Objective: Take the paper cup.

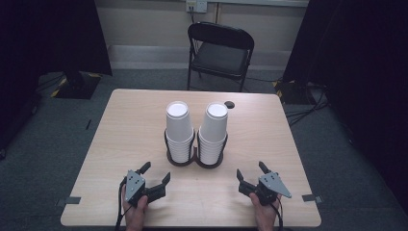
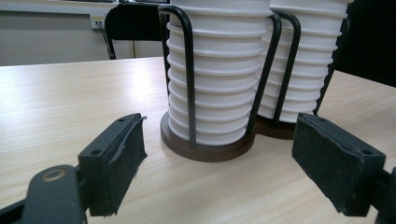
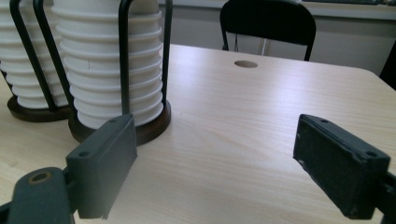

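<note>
Two tall stacks of white ribbed paper cups point(image 1: 196, 131) stand upside down mid-table in a dark twin-ring wire holder point(image 1: 195, 161), whose upright bars keep them from toppling. The left gripper point(image 1: 156, 174) and right gripper point(image 1: 250, 172) rest near the pale wooden table point(image 1: 120, 139) edge, jaws spread wide, holding nothing (both aimed at the stacks). The bars may hinder a low grasp; a black folding chair point(image 1: 220, 53) stands beyond.

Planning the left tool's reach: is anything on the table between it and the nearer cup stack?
Nothing visible. Bare table lies between the open left tool and the left cup stack. Only the holder's black wire uprights wrap the cups themselves.
</note>
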